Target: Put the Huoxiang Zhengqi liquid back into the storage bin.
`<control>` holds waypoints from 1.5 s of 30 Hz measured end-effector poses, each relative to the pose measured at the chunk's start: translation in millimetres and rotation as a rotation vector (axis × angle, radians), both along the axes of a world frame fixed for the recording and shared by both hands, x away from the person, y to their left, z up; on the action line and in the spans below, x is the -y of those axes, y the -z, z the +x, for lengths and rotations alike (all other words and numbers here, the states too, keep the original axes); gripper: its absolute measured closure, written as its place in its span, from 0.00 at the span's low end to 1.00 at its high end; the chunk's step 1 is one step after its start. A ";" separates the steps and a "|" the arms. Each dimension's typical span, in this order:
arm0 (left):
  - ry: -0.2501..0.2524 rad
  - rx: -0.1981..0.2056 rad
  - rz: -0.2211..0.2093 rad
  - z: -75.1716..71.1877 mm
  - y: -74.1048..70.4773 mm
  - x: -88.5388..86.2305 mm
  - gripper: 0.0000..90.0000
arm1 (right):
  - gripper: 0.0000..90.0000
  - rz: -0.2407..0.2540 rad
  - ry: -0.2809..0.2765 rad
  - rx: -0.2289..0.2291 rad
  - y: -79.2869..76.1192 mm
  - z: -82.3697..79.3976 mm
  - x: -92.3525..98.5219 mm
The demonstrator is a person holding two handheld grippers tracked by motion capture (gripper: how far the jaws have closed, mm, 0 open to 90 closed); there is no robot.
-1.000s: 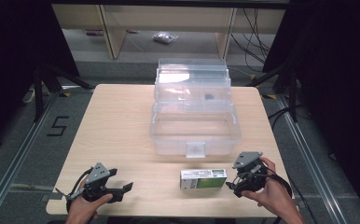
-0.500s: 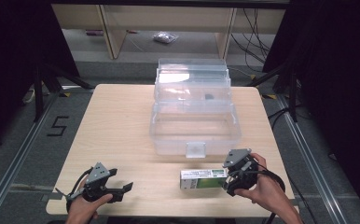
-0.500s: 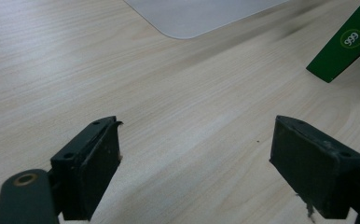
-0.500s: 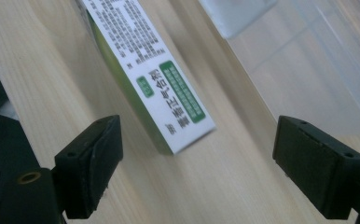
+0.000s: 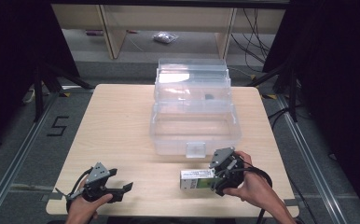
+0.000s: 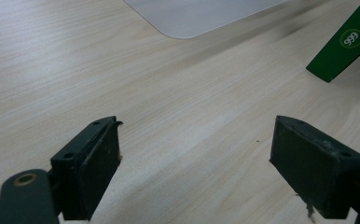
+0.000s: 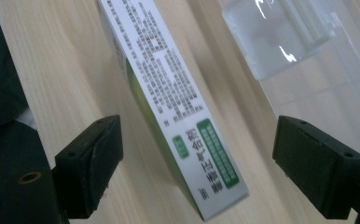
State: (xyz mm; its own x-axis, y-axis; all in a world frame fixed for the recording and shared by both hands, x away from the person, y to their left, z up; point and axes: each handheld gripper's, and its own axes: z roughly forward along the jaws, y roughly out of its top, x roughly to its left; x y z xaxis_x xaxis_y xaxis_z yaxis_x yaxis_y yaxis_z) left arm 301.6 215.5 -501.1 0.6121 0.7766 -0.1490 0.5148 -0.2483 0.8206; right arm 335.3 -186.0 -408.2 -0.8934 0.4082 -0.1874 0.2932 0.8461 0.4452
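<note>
high view showed the green-and-white box lying on the table near its front edge, just before the clear plastic case, with the right gripper at its right end. right gripper view had the jaws spread wide either side of that box, not touching it. the left gripper rested at the front left, jaws wide apart over bare wood

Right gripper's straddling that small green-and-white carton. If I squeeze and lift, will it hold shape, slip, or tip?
The carton looks like thin printed card, so it is probably light and may dent under a hard squeeze. Its faces look smooth, so it might slip between the right gripper's open fingers unless gripped squarely. It stands on a narrow edge, so a nudge could topple it.
</note>
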 end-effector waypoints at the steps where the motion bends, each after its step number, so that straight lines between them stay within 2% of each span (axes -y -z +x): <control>1: 0.002 0.001 -0.002 0.2 0.1 -0.1 0.17 | 0.19 -0.001 0.014 -0.011 0.1 -0.5 -1.4; 5: -0.003 -0.001 0.004 -0.2 -0.3 -0.2 0.17 | 0.20 -0.003 -0.019 -0.024 4.3 5.0 -7.8; 10: 0.003 0.000 -0.003 0.1 -0.1 -0.2 0.17 | 0.20 -0.005 -0.025 -0.055 8.6 10.7 -12.7; 11: 0.004 0.002 -0.004 0.2 0.1 -0.3 0.17 | 0.20 -0.007 -0.012 -0.065 8.9 10.7 -13.8; 12: 0.004 0.001 -0.003 0.2 0.1 -0.3 0.17 | 0.20 -0.005 -0.037 -0.063 9.4 13.3 -14.4; 17: 0.003 0.002 -0.004 0.1 0.1 0.0 0.17 | 0.21 -0.014 -0.036 -0.080 10.9 15.1 -19.7; 18: 0.004 0.003 -0.004 0.2 0.1 -0.1 0.17 | 0.21 -0.015 -0.056 -0.080 11.7 16.4 -20.9; 21: 0.005 0.003 -0.005 0.2 0.2 -0.1 0.17 | 0.22 -0.023 -0.061 -0.095 13.4 18.0 -23.7; 24: 0.005 0.003 -0.005 0.2 0.1 -0.1 0.17 | 0.24 -0.023 -0.055 -0.121 16.0 20.2 -26.2; 26: 0.005 0.003 -0.005 0.3 0.2 -0.2 0.17 | 0.25 -0.030 -0.069 -0.122 17.8 22.7 -27.8; 27: 0.005 0.002 -0.004 0.3 0.2 -0.2 0.17 | 0.25 -0.032 -0.069 -0.149 18.4 23.0 -28.5; 28: 0.004 0.003 -0.005 0.4 0.2 -0.2 0.17 | 0.26 -0.036 -0.075 -0.136 19.4 23.6 -29.5; 32: -0.003 0.000 -0.001 -0.2 0.0 0.2 0.17 | 0.29 -0.049 -0.082 -0.146 21.1 24.0 -32.1; 34: 0.005 0.002 -0.005 0.3 0.1 -0.3 0.17 | 0.32 -0.068 -0.107 -0.148 23.2 26.1 -34.0; 37: 0.004 0.002 -0.006 0.3 0.2 -0.1 0.17 | 0.35 -0.092 -0.113 -0.167 25.2 26.8 -35.9; 39: 0.004 0.002 -0.006 0.3 0.2 0.0 0.17 | 0.38 -0.114 -0.070 -0.187 25.4 24.3 -37.4; 40: 0.005 0.003 -0.007 0.4 0.3 -0.1 0.17 | 0.40 -0.116 -0.081 -0.189 25.6 25.0 -37.7; 41: 0.000 0.002 -0.002 0.1 0.0 -0.1 0.17 | 0.41 -0.116 -0.114 -0.182 26.6 26.7 -38.4; 45: 0.005 0.004 -0.006 0.2 0.1 -0.2 0.17 | 0.46 -0.128 -0.126 -0.190 27.9 26.4 -41.0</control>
